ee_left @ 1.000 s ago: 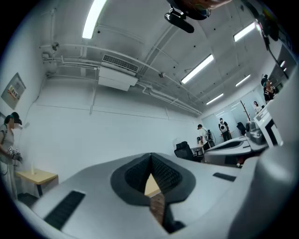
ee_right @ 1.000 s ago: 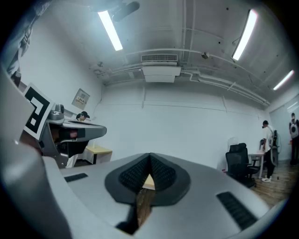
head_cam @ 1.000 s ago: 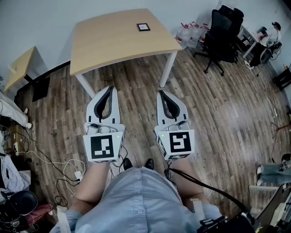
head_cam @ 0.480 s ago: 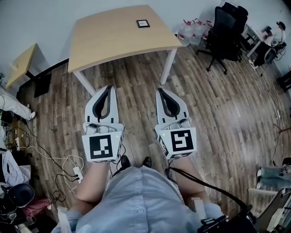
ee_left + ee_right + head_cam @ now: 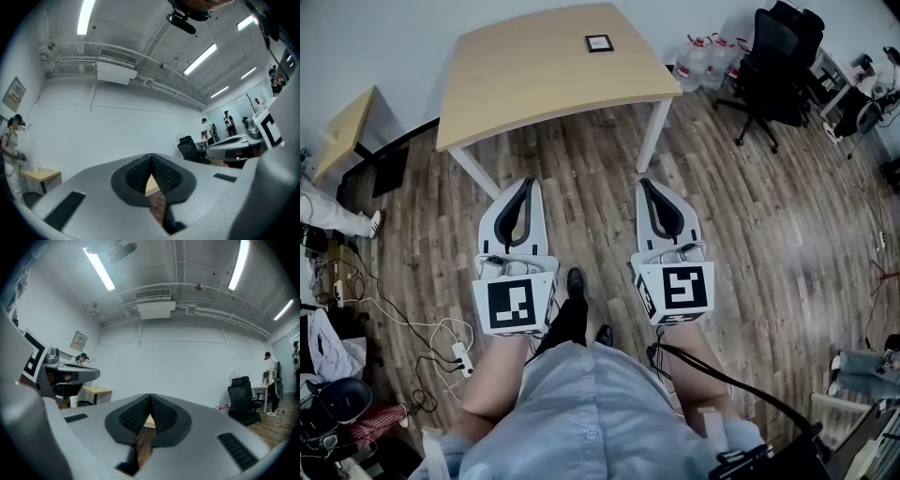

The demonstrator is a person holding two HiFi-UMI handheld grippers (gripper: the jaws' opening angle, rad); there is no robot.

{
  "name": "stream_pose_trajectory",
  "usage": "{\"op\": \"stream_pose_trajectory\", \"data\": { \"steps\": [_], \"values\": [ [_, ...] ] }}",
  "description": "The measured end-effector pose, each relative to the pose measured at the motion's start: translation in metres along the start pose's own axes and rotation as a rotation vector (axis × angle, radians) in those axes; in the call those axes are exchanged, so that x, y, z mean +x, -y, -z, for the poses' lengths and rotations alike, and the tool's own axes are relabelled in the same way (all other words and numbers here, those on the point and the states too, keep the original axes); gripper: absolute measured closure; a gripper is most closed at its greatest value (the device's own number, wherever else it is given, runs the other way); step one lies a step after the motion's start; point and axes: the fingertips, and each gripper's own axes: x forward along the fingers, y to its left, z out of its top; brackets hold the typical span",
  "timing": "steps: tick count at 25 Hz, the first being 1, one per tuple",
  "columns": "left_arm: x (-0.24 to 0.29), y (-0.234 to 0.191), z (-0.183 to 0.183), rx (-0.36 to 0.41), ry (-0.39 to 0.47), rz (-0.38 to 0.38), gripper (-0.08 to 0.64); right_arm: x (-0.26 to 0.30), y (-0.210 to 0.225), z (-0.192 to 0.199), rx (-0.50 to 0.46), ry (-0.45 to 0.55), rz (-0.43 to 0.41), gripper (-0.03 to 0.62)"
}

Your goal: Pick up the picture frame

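Observation:
The picture frame [image 5: 599, 42], small and black with a pale middle, lies flat near the far edge of the light wooden table [image 5: 544, 80]. Both grippers are held level over the wood floor, well short of the table and side by side. My left gripper [image 5: 528, 181] is shut, its ribbed pads [image 5: 161, 171] meeting at the tip with nothing between them. My right gripper [image 5: 646, 182] is shut and empty too, pads [image 5: 161, 414] closed together. In both gripper views a sliver of the table shows through the gap behind the pads; the frame is not visible there.
A black office chair [image 5: 773, 56] and water bottles [image 5: 705, 54] stand to the table's right. A smaller table [image 5: 342, 131] is at the left. Cables and a power strip [image 5: 441, 347] lie on the floor at left. People stand far off in both gripper views.
A dark shoe has stepped forward between the grippers. Both grippers sit slightly lower in the picture, the right one further right. Both stay shut.

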Motion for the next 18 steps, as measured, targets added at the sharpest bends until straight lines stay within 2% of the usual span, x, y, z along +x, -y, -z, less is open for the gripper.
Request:
{"op": "stream_pose_trajectory", "data": {
  "steps": [4, 10, 18],
  "values": [
    [0.035, -0.009, 0.011, 0.015, 0.012, 0.002, 0.560, 0.029, 0.014, 0.009, -0.009, -0.012, 0.004, 0.591],
    [0.101, -0.030, 0.021, -0.050, 0.015, 0.005, 0.560, 0.096, 0.033, 0.011, -0.018, -0.014, 0.018, 0.591],
    [0.185, -0.070, 0.028, -0.056, 0.043, 0.031, 0.560, 0.186, 0.053, 0.008, -0.022, -0.007, 0.044, 0.591]
  ]
}}
